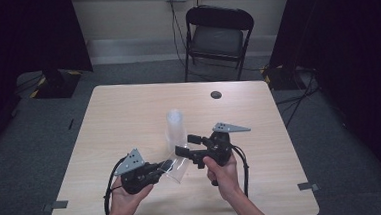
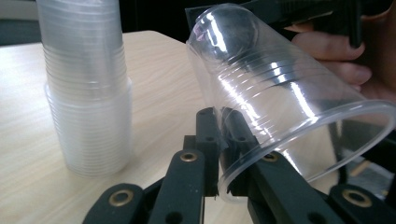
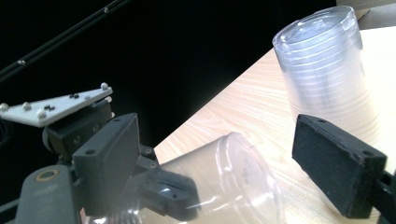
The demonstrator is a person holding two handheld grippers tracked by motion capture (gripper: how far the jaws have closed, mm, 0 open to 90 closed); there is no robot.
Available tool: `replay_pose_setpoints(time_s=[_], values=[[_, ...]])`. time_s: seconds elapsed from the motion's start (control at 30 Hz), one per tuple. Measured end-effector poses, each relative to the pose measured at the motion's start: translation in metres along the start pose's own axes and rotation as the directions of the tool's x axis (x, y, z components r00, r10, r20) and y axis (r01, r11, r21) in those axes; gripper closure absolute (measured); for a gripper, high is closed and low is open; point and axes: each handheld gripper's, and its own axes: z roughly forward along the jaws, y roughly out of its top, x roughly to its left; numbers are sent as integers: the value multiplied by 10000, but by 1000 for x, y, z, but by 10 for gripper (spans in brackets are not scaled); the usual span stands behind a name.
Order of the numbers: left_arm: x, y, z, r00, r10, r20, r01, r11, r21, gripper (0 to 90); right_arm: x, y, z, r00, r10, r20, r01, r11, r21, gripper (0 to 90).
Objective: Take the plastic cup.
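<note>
A single clear plastic cup [image 2: 280, 88] lies tilted on its side, and my left gripper [image 2: 219, 121] is shut on its rim. In the high view this cup [image 1: 178, 169] hangs just above the table in front of my left gripper [image 1: 166, 165]. My right gripper [image 1: 187, 143] stands open beside it, with its pads [image 3: 338, 165] spread to either side of the cup's base [image 3: 224, 182] and not touching it. Just behind both grippers, a tall stack of clear cups [image 1: 175, 127] stands upright on the table; it is also in the left gripper view [image 2: 86, 84] and the right gripper view [image 3: 327, 70].
The light wooden table [image 1: 128, 111] has a small dark round spot [image 1: 216, 94] near its far edge. A black folding chair [image 1: 217, 35] stands beyond the table. Dark curtains hang on both sides. Tape marks sit at the table's near corners.
</note>
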Motion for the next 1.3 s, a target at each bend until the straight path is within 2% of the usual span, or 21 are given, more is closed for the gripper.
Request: replay_pose_setpoints(time_s=[0.07, 0.1, 0.23, 0.27, 0.3, 0.37, 0.43, 0.57, 0.7, 0.8, 0.83, 0.9, 0.93, 0.97, 1.03, 1.13, 1.17, 1.3], values=[[2, 1, -1, 9996, -231, 145, 229, 9996, 152, 864, 1, 0, -2, 10000, -63, 10, 63, 10000, -2, 147], [2, 2, -2, 9997, -242, 55, 241, 9995, 203, 864, 1, 0, -3, 9999, -138, 70, 138, 9999, 11, 147], [8, 3, -6, 9980, -611, 163, 602, 9970, 496, 865, 0, 0, -8, 9994, -335, 130, 334, 9994, 59, 156], [9, 4, -7, 9968, -798, 60, 792, 9944, 695, 869, 0, 0, -9, 9988, -436, 205, 434, 9990, 97, 157], [10, 4, -7, 9953, -956, 135, 942, 9925, 783, 874, -1, -1, -11, 9981, -566, 256, 563, 9983, 120, 163], [11, 5, -8, 9949, -1004, -25, 1002, 9905, 937, 876, -1, -3, -13, 9967, -749, 325, 742, 9970, 205, 167], [14, 7, -8, 9925, -1223, 16, 1214, 9864, 1104, 877, -1, -5, -16, 9949, -908, 437, 897, 9956, 263, 179], [16, 9, -8, 9908, -1357, -1, 1344, 9812, 1387, 879, 0, -9, -21, 9918, -1177, 495, 1158, 9925, 403, 204], [17, 11, -6, 9910, -1334, 44, 1298, 9707, 2021, 881, 3, -12, -24, 9835, -1711, 587, 1664, 9830, 771, 219], [17, 12, -4, 9879, -1524, 294, 1408, 9599, 2425, 882, 6, -15, -25, 9722, -2288, 499, 2217, 9680, 1179, 222], [18, 12, -3, 9856, -1641, 412, 1480, 9540, 2606, 882, 7, -16, -25, 9684, -2455, 444, 2380, 9624, 1307, 221], [18, 14, -1, 9838, -1708, 537, 1494, 9484, 2796, 882, 9, -18, -24, 9598, -2775, 426, 2680, 9509, 1549, 211], [19, 14, 0, 9822, -1781, 597, 1530, 9428, 2962, 881, 10, -19, -23, 9534, -2986, 435, 2879, 9432, 1659, 204], [19, 15, 0, 9828, -1749, 588, 1495, 9414, 3023, 881, 11, -20, -23, 9477, -3167, 411, 3053, 9362, 1741, 201], [20, 16, 2, 9818, -1778, 671, 1461, 9321, 3313, 882, 14, -22, -22, 9379, -3454, 331, 3337, 9240, 1865, 193], [19, 17, 4, 9855, -1581, 621, 1244, 9207, 3699, 883, 17, -23, -20, 9203, -3908, 166, 3791, 9016, 2083, 177], [19, 18, 5, 9840, -1637, 698, 1247, 9141, 3859, 883, 19, -24, -20, 9147, -4040, 129, 3918, 8941, 2169, 171], [21, 17, 8, 9825, -1681, 802, 1192, 8985, 4224, 883, 23, -27, -17, 8988, -4381, -140, 4279, 8702, 2441, 149]])
